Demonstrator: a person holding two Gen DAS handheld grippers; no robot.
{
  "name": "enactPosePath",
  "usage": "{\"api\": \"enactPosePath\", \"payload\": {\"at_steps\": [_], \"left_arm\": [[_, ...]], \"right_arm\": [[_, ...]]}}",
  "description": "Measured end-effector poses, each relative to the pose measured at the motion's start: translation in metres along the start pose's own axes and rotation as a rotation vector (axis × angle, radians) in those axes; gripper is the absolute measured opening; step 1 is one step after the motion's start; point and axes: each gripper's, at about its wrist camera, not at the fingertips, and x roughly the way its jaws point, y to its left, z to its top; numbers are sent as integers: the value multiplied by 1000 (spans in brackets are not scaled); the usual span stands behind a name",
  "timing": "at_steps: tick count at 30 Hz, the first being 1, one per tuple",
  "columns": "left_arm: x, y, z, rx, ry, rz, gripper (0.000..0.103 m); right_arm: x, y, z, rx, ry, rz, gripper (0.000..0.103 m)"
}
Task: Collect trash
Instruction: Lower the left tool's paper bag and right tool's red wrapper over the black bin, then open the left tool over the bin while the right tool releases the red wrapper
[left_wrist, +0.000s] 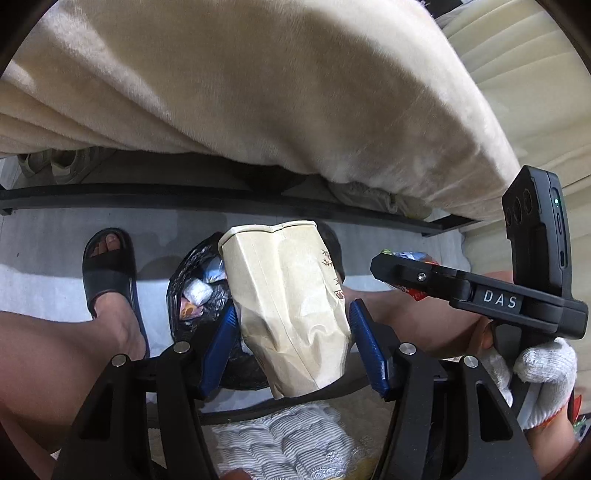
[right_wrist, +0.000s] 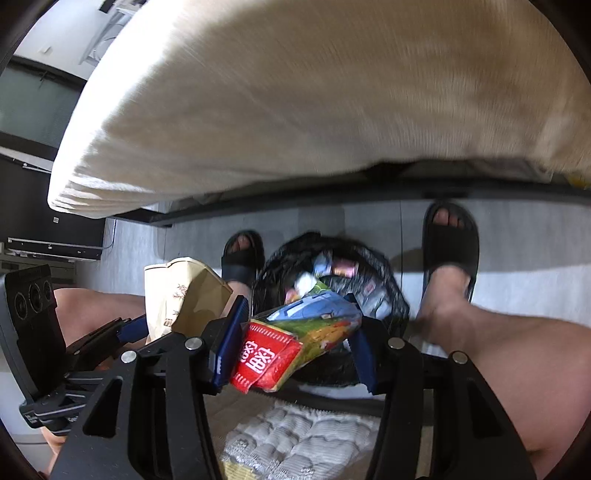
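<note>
Now both over bin (right_wrist: 332, 280) at 12 o'clock: left gripper (left_wrist: 293, 325) pinches paper bag (left_wrist: 288, 295), right gripper (right_wrist: 295, 343) pinches wrapper (right_wrist: 295, 339). Best centre each above the bin's mouth before letting go.

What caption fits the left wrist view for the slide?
Left gripper holds a crumpled paper bag above the black trash bag; right gripper alongside carries a snack wrapper.
</note>
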Motion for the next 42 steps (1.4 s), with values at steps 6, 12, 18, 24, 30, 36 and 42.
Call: {"api": "enactPosePath", "payload": {"at_steps": [6,12,18,24,30,36,42], "left_arm": [[17,6,-4,-15,70,23,59],[24,9,-7,-16,97,39,59],[24,9,-8,-22,99,44,60],[21,11,-7,-46,88,22,72],[20,12,-6,-55,80,36,83],[17,14,-5,-55,63,40,83],[10,10,-3,-36,27,37,83]], "right_arm": [[15,-2,2,36,71,2,53],[23,0,1,30,107,-5,53],[25,-1,3,33,108,0,54],[22,-2,5,51,94,16,57],[17,-8,10,87,78,29,69],[15,-9,12,87,69,35,69],[6,-5,12,75,27,60,69]]}}
